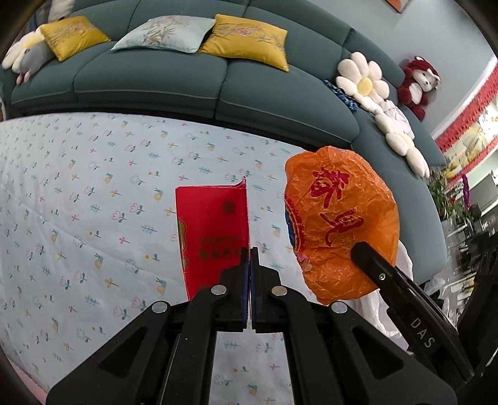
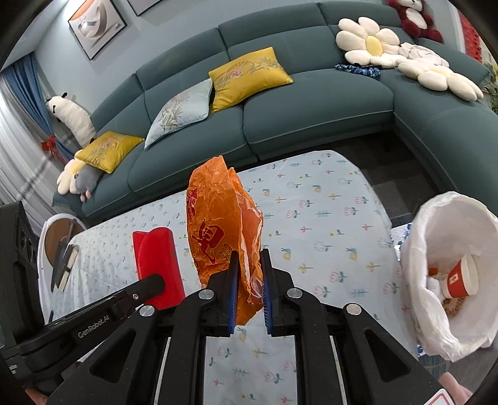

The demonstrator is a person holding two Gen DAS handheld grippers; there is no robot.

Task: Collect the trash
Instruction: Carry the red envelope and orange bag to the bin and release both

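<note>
Surface: I see a low table (image 2: pixel 326 218) under a pale blue cloth printed with small flowers, filling the middle of both views.
Room: a long teal corner sofa (image 2: pixel 311 102) wraps behind the table. A framed picture (image 2: pixel 96 26) hangs on the wall above it, and a blue curtain (image 2: pixel 28 81) hangs at far left.
Sofa items: two yellow cushions (image 2: pixel 249 78) and a pale blue one (image 2: pixel 180 109); white daisy-shaped cushions (image 2: pixel 370 40); a red plush bear (image 2: pixel 414 18) at the far corner.
My left gripper (image 1: pixel 250 252): its tongs are pressed together on the edge of a red packet (image 1: pixel 211 236), which stands upright above the cloth.
My right gripper (image 2: pixel 250 258): its tongs pinch the lower part of a crumpled orange plastic bag (image 2: pixel 218 218) with red lettering, held up in the air.
Relation: the bag hangs just to the right of the packet; I cannot tell whether they touch.
Bin: a white-lined trash bin (image 2: pixel 435 249) sits beside the table's right end, holding a red paper cup (image 2: pixel 460 277) and other scraps.
In the way: from the left camera, the orange bag hides part of the sofa's corner seat.
Far left: a small round side table (image 2: pixel 59 236) with dark objects I cannot identify.
</note>
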